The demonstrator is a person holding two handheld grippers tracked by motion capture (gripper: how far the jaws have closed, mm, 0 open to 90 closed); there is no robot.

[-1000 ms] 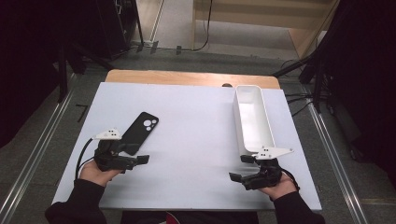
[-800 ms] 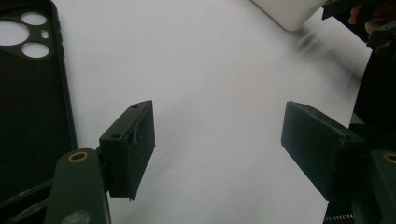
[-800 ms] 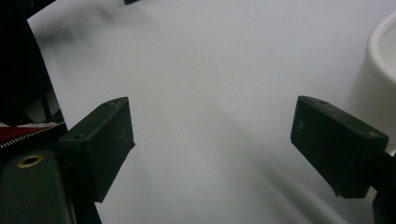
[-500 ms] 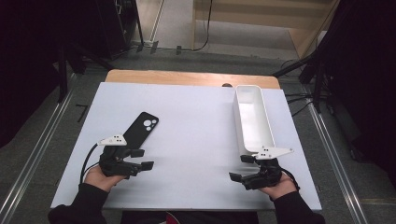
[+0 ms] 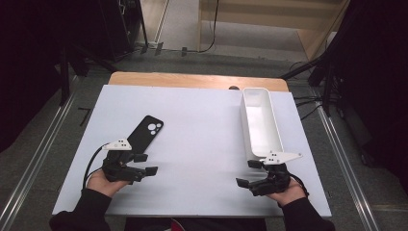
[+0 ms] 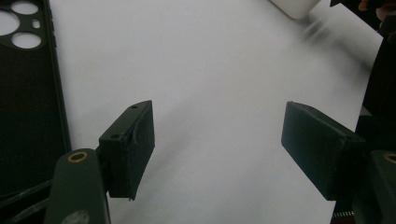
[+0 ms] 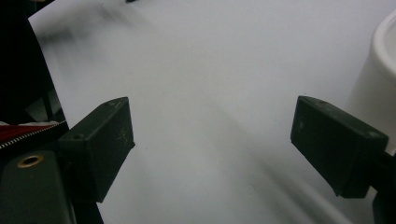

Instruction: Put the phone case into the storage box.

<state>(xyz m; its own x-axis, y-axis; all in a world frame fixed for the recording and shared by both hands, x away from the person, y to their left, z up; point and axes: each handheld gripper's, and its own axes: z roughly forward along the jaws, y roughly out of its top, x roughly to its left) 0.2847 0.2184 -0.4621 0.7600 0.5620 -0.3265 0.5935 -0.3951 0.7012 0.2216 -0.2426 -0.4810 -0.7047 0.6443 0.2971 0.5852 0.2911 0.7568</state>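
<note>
Landmark for all places: the black phone case [image 5: 146, 134], lying flat on the white table [image 5: 202, 144] with its camera cut-outs at the far end.

Nearest the person, the left gripper [image 5: 144, 163] rests at the case's near end. Its jaws stand apart with nothing between them, and they point across the table, away from the case. In the left gripper view the case [image 6: 28, 93] lies just beside the outer jaw, not between the two.

The right gripper [image 5: 248, 173] sits well apart from the case, at the near end of the white bin [image 5: 260, 125]. Its jaws are also spread and empty.

The case's long axis runs from near-left to far-right, tilted toward the bin. The left hand is the nearer. Judgement: to take the case, the left gripper must turn toward it and straddle its short width.
</note>
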